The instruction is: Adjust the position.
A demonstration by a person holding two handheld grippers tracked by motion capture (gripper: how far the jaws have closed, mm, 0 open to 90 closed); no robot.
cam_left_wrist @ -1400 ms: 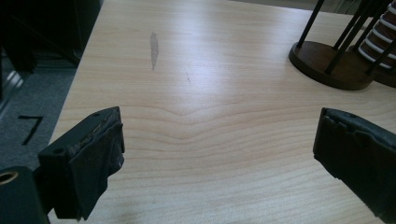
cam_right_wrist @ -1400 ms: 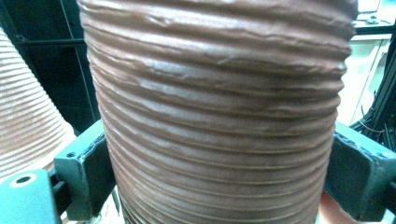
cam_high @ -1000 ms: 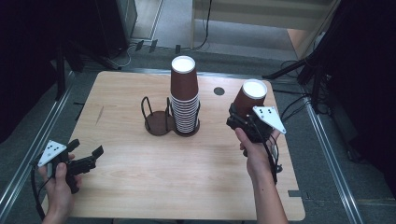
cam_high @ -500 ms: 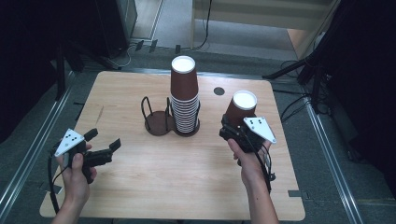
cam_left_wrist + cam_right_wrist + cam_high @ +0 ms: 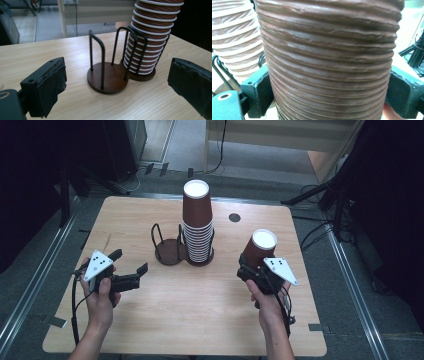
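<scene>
Right gripper (image 5: pixel 251 268): jaws clamped on either side of the brown ribbed paper cup (image 5: pixel 259 249), pads pressing its wall, as the right gripper view shows.
Held cup, place: over the right half of the table (image 5: pixel 200 320), well apart from the cup stack (image 5: pixel 198 227), to the stack's right.
Held cup, axis: long axis nearly upright, leaning slightly; white open mouth faces up, narrower base down between the jaws.
Left gripper (image 5: pixel 131 270): jaws spread wide with nothing between them, aimed at the rack (image 5: pixel 107 75) in the left gripper view.
Rack: dark wooden two-disc base with black wire hoops; the stack stands in one ring, the other ring is bare.
Stack, axis: vertical, mouths up, white rims banding its side.
Surface: pale wood-grain tabletop with rounded corners and a small dark round hole (image 5: pixel 234 217) near the far edge.
Room: grey floor, metal rails along both sides of the table, cables and black stand legs behind, dark surroundings.
</scene>
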